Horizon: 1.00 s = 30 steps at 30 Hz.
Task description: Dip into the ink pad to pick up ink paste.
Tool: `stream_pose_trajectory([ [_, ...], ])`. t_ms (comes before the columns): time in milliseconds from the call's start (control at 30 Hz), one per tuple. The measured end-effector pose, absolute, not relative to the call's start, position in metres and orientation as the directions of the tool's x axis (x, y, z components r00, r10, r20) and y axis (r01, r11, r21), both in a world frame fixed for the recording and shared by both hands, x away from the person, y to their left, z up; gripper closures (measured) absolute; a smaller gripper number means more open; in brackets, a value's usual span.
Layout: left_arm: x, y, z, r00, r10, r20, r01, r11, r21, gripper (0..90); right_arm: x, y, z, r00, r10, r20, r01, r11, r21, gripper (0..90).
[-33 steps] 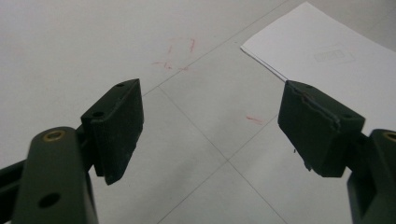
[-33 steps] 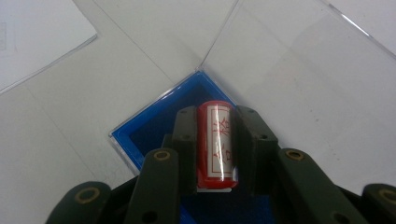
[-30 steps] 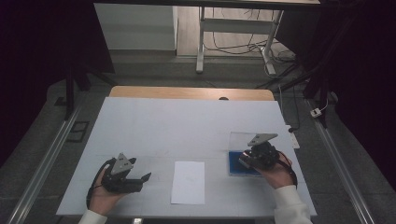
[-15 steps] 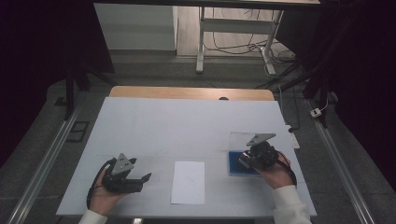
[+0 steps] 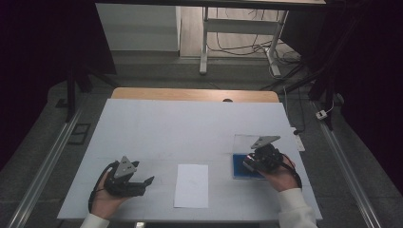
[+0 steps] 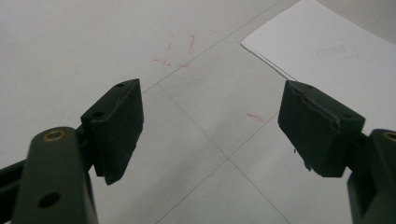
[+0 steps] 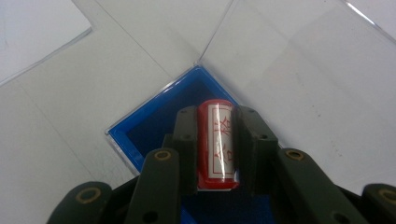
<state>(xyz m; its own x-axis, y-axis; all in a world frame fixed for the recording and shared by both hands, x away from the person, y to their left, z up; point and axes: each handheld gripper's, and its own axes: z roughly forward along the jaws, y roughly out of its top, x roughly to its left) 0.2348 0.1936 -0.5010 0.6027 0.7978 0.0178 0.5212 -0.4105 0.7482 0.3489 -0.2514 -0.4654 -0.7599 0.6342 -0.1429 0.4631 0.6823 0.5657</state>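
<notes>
So right now we've got the right gripper (image 7: 215, 144) clamped on a little red cylinder (image 7: 215, 142) with a white label and red markings, most likely a stamp. Its fingers (image 7: 185, 144) are closed snug against both sides of it, and it's sitting over the blue case (image 7: 149, 123), whose clear lid (image 7: 299, 79) is flipped open flat on the desk (image 5: 190, 128). In the high view the same gripper (image 5: 259, 159) sits right over that blue case (image 5: 240, 166) near the right side of the desk. We can't tell for sure whether the cylinder is lifted or resting in the blue tray.

Our read: this is the pick-up step, getting the stamp out of its box.

The left gripper (image 6: 210, 126) is idle, fingers (image 6: 116, 126) spread wide with nothing between them, hanging low over the bare desk with the corner of the white sheet of paper (image 6: 336, 51) just off to one side. From above, that gripper (image 5: 126, 178) sits just left of the paper (image 5: 191, 185), which lies between the two hands.

Next move, we reckon: lift the cylinder straight up so it clears the tray rim, carry it over to the paper, and keep it upright. The left one could pin the sheet down so it doesn't slide.
</notes>
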Motion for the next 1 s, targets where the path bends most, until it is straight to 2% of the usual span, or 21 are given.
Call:
stream_pose_trajectory([
  [1000,0.2351,0.1951,-0.502,0.588,0.808,0.036,0.534,-0.422,0.732,22.9,0.3419,-0.2463,-0.4731,-0.74,0.645,-0.19,0.453,0.687,0.568,70.9],
])
